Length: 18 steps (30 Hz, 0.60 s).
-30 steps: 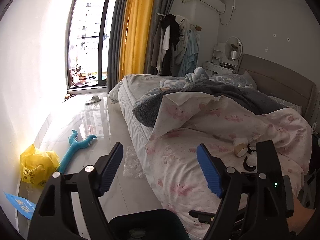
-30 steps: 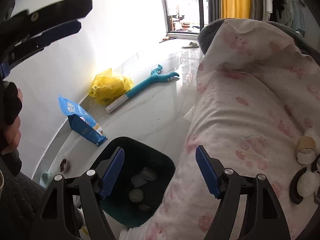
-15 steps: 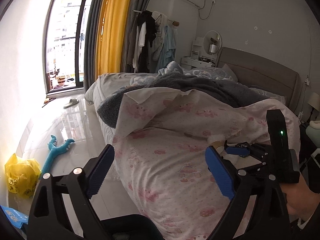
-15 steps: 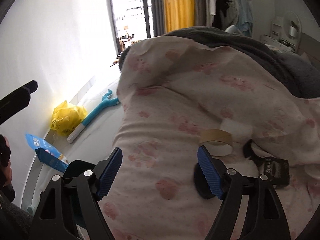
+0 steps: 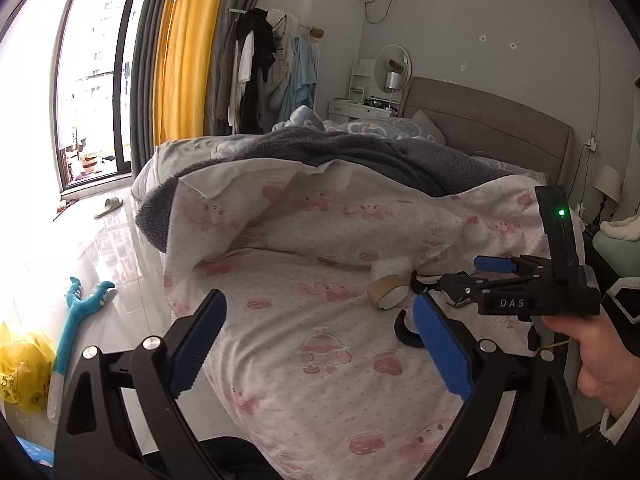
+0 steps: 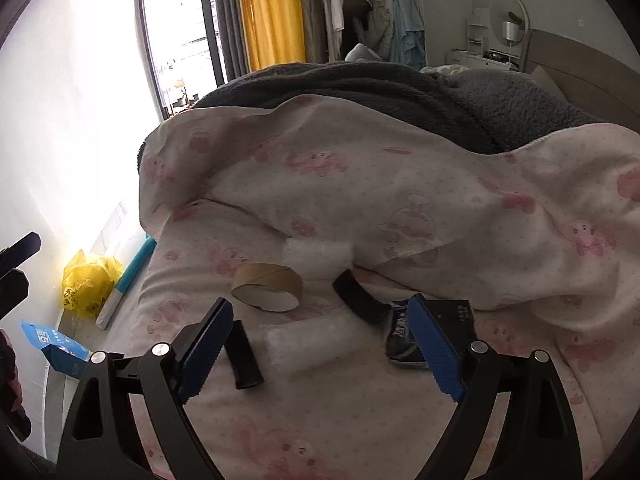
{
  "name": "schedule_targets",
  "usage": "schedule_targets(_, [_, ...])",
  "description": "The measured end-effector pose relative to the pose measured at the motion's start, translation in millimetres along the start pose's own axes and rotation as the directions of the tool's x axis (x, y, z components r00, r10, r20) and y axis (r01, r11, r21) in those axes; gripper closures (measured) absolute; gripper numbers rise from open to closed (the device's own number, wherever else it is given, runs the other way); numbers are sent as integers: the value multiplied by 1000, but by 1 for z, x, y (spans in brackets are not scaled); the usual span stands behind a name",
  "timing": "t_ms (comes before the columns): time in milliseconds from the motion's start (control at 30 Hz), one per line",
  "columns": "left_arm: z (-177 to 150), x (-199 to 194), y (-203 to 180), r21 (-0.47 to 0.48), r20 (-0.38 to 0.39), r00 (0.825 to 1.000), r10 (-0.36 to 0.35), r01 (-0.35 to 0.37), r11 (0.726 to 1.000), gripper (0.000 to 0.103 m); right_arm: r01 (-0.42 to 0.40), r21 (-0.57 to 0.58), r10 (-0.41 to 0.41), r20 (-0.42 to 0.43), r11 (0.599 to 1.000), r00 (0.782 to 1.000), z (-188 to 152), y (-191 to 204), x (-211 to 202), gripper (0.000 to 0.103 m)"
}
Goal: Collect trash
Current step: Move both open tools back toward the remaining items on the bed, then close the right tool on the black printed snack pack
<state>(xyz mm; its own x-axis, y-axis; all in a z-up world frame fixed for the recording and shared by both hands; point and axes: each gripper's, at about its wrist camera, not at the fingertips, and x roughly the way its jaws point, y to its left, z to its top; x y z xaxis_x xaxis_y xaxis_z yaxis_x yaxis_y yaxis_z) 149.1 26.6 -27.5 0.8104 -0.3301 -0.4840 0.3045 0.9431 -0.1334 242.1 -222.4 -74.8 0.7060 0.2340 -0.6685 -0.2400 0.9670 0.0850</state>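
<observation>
Litter lies on the pink-patterned duvet: a cardboard tape core, two white bubble-wrap pieces, two black curved strips and a dark wrapper. My right gripper hovers just above them, its jaws opening, with the nearer bubble wrap below the gap and nothing touched. In the left wrist view, a hand holds that right gripper beside the tape core. My left gripper hangs over the bed's near corner, jaws opening and empty.
On the floor by the wall lie a yellow bag, a teal toy and a blue packet. A slipper sits near the window. A grey blanket covers the bed's far half.
Both views swung from the floor and the dark bin onto the bed. The right gripper travelled over the duvet to the litter. Both pairs of jaws widened.
</observation>
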Motion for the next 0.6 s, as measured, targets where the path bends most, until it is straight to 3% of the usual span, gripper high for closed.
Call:
schedule_targets(100, [-1,10,-11,17,-24,999,-33,33,999,7,23,23,-23,-12,999,1000,0,-18,3,12])
schedule_targets(200, [-2,24,-26,73,-51,997,-57,60,995,7,53,10,-52,-38,999,998,-1,-30,9,4])
schedule_targets(367, [-7,50,-42,113,-96,988,-123,134,985,7,102,-21,-104,-94,995,990,-6,-51,24,4])
schedule_targets(600, [-15,80,-64,132,-152,966,-208,228,965,7,112,9,-110,-153,994,982,-15,-79,40,4])
